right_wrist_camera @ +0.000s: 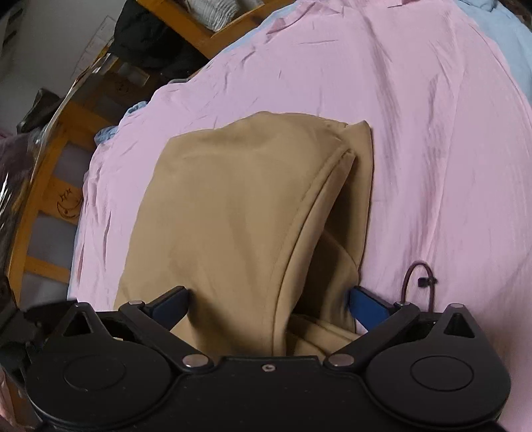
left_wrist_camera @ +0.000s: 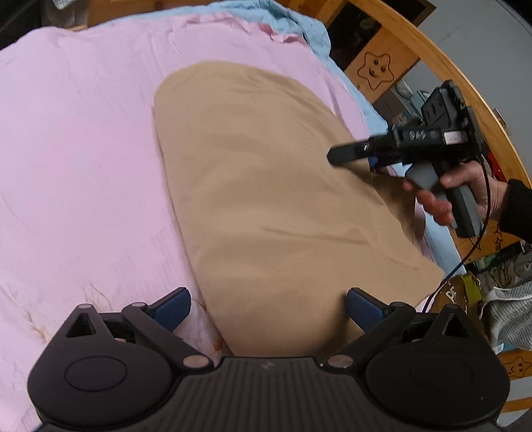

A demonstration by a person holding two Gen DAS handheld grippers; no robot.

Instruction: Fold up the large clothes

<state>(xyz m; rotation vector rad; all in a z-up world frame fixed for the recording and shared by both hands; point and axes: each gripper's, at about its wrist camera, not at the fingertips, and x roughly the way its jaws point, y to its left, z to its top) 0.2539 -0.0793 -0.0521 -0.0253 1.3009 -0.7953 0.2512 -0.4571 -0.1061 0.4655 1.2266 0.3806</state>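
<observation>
**Tan garment folded on pink sheet, both grippers spread wide**

Tan garment (left_wrist_camera: 266,186) lies folded on the pink sheet (left_wrist_camera: 76,149), which covers the bed. From the left wrist view it reads as one smooth, rounded slab, running from the near edge up toward the middle of the bed. A strip of blue sheet (left_wrist_camera: 299,26) shows past the pink one at the far and right-hand edges.

Left gripper (left_wrist_camera: 267,307): jaws spread wide, blue pads well apart. It holds nothing. The near end of the garment sits between the two fingers in the picture; whether the pads touch the cloth I cannot tell.

Right gripper (left_wrist_camera: 345,154), seen from the left camera: held in the person's hand (left_wrist_camera: 465,186), over the right edge of the garment, fingers pointing toward the cloth. Some blur here. A dark cable (left_wrist_camera: 478,239) trails down from it.

Right wrist view: right gripper (right_wrist_camera: 269,305) also spread wide, gripping nothing. The tan garment (right_wrist_camera: 226,206) shows stacked layers and a stitched hem edge along its right side, with a deeper fold tucked under. Pink sheet (right_wrist_camera: 432,133) is creased all around it.

Wooden bed frame (left_wrist_camera: 429,50) curves along the right, with a smiling star cutout (left_wrist_camera: 375,68) in one panel. A grey knitted item (left_wrist_camera: 508,315) lies beyond the frame, low right.
</observation>
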